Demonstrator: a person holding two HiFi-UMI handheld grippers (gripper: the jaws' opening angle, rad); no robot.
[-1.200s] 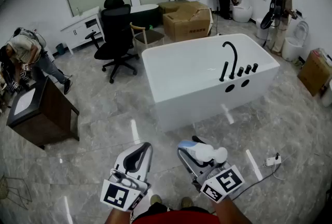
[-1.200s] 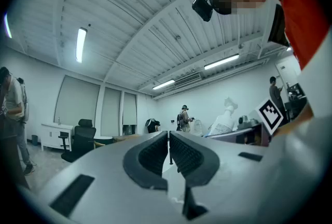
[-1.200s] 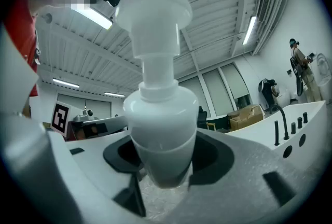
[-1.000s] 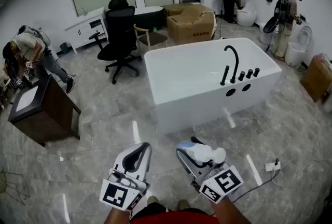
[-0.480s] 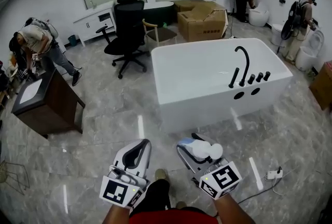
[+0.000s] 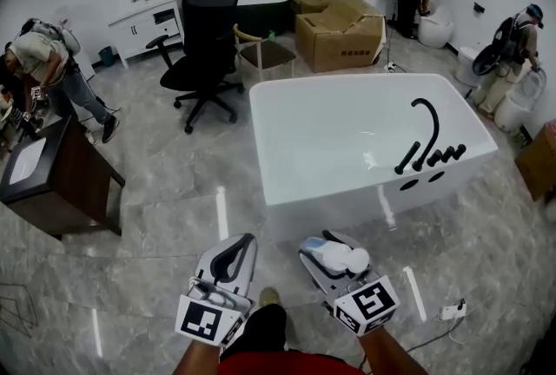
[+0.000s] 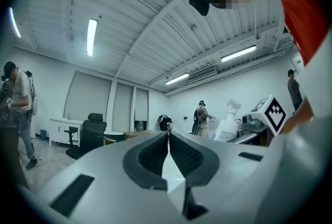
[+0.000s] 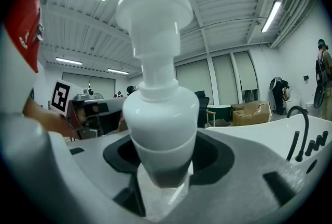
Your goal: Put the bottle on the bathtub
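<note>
The right gripper (image 6: 334, 265) pinches a white pump bottle (image 8: 160, 114) between its jaws, held over the floor just short of the bathtub (image 6: 287, 191). The left gripper (image 6: 228, 265) hangs beside it, jaws pressed together and empty. A black faucet (image 6: 421, 132) stands on the tub's far rim.

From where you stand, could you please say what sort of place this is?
Probably a bathroom-fixture showroom or test space, not a home: a freestanding white bathtub shares the room with an office chair and a cardboard box.

Left tool (image 6: 241, 245) closed; right tool (image 6: 323, 245) clamped.
</note>
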